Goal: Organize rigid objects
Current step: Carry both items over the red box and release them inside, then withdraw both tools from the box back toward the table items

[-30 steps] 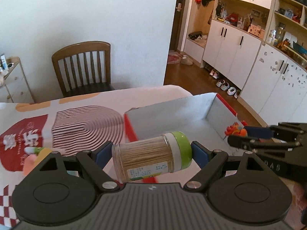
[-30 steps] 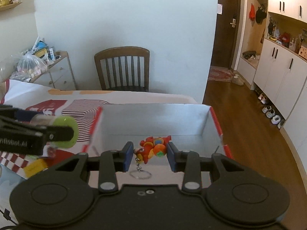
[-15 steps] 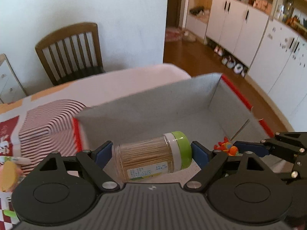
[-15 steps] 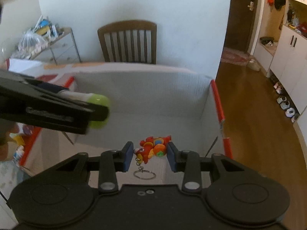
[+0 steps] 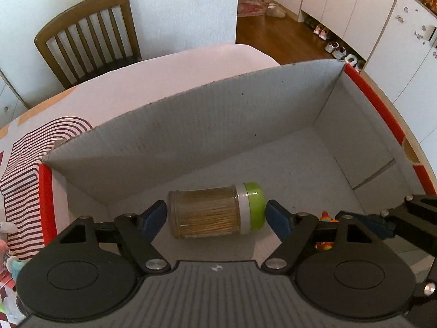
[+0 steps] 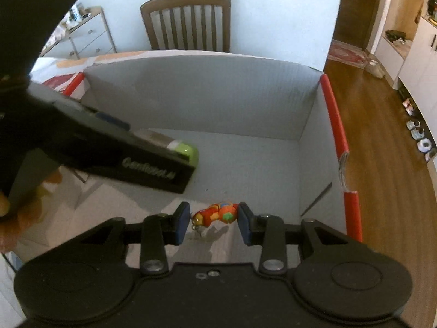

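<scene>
Inside the grey cardboard box with red edges (image 5: 245,125), on a tabletop under a red-and-white patterned cloth (image 5: 24,147), the left hand-held gripper (image 5: 215,214) stands spread, clear of the toothpick jar with a green lid (image 5: 213,211) lying on the box floor. At 3 o'clock, the right hand-held gripper (image 6: 213,222) likewise stands parted around a red-and-orange keychain toy (image 6: 217,214). At 12 o'clock stands a brown wooden slatted chair (image 6: 188,19); at 2 o'clock, wooden flooring (image 6: 382,147)

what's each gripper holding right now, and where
Nothing: the jar lies loose between the open left hand-held gripper; the toy likewise at the right.
</scene>
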`<state>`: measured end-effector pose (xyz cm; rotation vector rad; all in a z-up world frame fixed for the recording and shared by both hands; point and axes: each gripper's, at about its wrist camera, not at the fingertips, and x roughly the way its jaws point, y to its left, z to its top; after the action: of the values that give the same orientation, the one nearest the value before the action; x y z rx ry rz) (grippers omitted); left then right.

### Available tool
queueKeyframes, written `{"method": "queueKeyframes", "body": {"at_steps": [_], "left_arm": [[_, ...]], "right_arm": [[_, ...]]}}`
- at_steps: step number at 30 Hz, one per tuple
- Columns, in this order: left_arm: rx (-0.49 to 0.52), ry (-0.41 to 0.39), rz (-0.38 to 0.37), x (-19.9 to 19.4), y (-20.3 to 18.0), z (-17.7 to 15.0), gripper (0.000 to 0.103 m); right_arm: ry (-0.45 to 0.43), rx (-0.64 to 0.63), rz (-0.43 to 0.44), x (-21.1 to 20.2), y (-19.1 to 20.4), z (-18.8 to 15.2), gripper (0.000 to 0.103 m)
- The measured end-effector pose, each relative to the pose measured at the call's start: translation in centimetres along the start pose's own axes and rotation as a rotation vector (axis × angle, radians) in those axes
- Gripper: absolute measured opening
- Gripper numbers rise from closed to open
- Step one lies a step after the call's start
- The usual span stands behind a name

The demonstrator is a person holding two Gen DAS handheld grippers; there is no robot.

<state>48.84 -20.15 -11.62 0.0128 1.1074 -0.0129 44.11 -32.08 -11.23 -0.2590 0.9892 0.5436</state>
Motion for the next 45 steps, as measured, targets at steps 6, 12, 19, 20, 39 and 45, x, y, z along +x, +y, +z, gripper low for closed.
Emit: {"method": "queueKeyframes", "body": {"at_steps": [6,12,19,20,39,45], "left_arm": [[-0.020,0.010,-0.015,-0.3,0.4,-0.3,0.080],[-0.065,-0.014,-0.029,-1.5,1.0,-0.8,0.080],[-0.095,-0.074,-0.042,-4.4,1.4,-1.7,0.080],[-0.097,-0.086,-0.041,-4.8,1.4,-1.9,0.080],[-0.099,-0.275,-0.063,-14.3,2.7,-7.0,0.080],[-0.089,-0.316,-0.076,-16.5,4.1,-9.4,0.080]], "right_arm": [[0.030,0.014,0.025,-0.2,0.0,0.1,0.039],[0.022,0.040,0.030,-0.7,-0.9,-0.1,0.046],[-0.018,0.065,0.041,-2.4,-1.3,-0.1,0.055],[-0.024,0.064,0.042,-2.8,-1.4,-0.1,0.056],[-0.153,0.056,0.020,-8.3,2.1,-1.6,0.072],[-0.193,0.059,0.005,-9.9,4.7,-2.3,0.079]]}}
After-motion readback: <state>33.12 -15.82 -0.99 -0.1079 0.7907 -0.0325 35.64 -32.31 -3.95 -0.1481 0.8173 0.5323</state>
